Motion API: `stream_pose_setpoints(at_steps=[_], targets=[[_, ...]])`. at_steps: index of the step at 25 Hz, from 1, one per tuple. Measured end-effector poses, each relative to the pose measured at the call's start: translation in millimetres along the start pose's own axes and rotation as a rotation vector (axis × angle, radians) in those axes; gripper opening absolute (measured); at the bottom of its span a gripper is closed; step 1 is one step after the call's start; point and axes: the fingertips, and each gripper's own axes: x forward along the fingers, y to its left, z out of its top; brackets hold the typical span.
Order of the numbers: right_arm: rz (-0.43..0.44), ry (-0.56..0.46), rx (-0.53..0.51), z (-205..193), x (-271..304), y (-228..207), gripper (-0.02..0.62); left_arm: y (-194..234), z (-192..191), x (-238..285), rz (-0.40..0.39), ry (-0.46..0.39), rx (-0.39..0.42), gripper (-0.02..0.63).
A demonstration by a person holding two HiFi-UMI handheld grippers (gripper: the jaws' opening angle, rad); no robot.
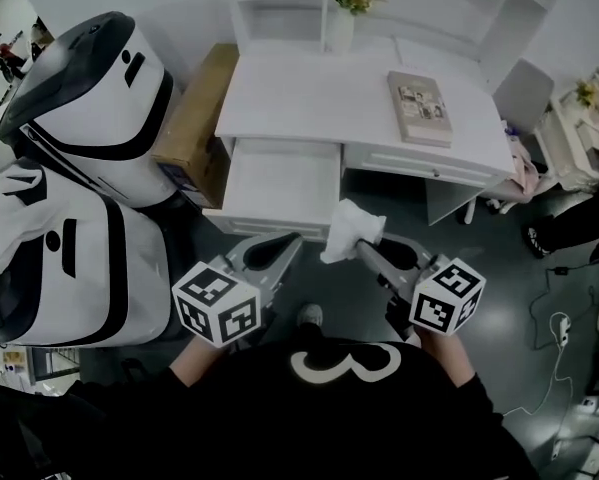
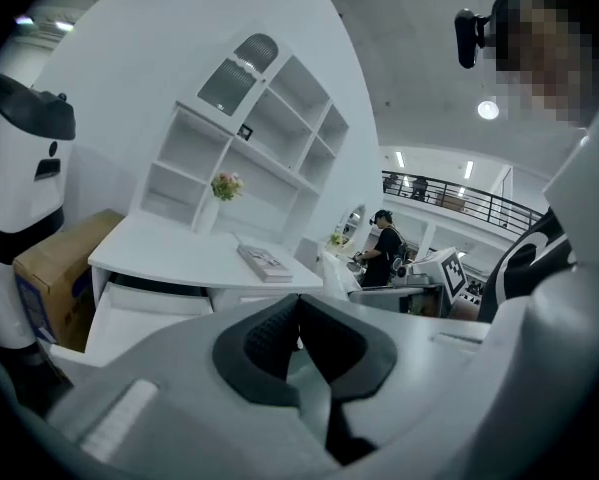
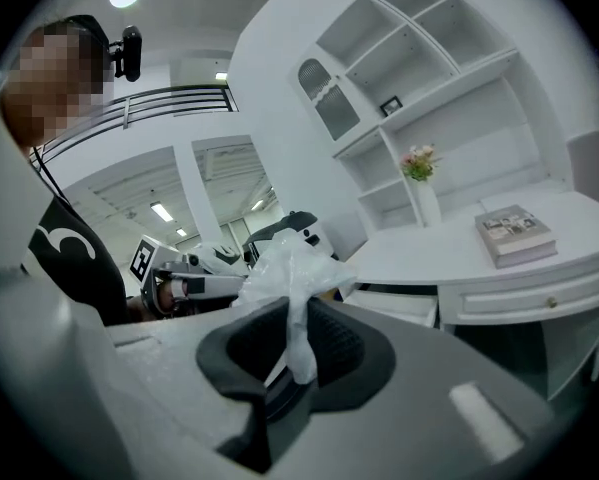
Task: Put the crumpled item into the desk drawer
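Far left: two big white-and-black housings (image 1: 89, 98), then a cardboard box (image 1: 194, 118) wedged against the desk (image 1: 319, 93). Neither is in my path.

Left gripper (image 1: 293, 238): clenched, pads tip to tip, nothing between them. It's spare and points at the front lip of the drawer (image 1: 279, 178).

The drawer is already pulled out on the desk's left side. It looks bare inside. Its long axis runs from the desk front towards me, so the open mouth faces up.

Crumpled item (image 1: 351, 230): white, thin, looks like film or tissue. It's bunched above and ahead of my right tips. From the head view it sits just at the drawer's front right corner. I can't tell whether it's over the opening yet or just short of it.

Right gripper (image 1: 365, 248): clamped on the item's lower tail, with a thin strand pinched between the pads. Most of the wad sticks out past the tips, towards the desk.

Key relation: the drawer lies ahead and slightly left of the right tips. My call is carry forward and left until the wad is over the middle of the drawer, then let go. The left gripper is nearer the lip, but it has no job here.

Risk: a light wad may cling to a pad or drift past the rim.

Further right: a book (image 1: 419, 108) lies flat on the desktop, well clear.
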Motion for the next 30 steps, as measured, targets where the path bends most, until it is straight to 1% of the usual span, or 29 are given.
stream_pose_setpoints(at_steps=[4, 8, 17, 21, 30], targets=[[0.008, 0.027, 0.006, 6, 33, -30, 0.055, 46, 3, 21, 0.039, 0.017, -0.016, 0.009], [0.024, 0.066, -0.007, 9, 59, -44, 0.055, 75, 2, 29, 0.079, 0.020, -0.040, 0.009], [0.068, 0.141, -0.068, 11, 99, -55, 0.055, 108, 3, 21, 0.152, -0.004, -0.077, 0.009], [0.097, 0.180, -0.069, 4, 118, -62, 0.055, 119, 0, 22, 0.190, -0.002, -0.091, 0.009], [0.132, 0.253, -0.060, 5, 171, -101, 0.055, 164, 7, 39, 0.271, 0.013, -0.140, 0.009]])
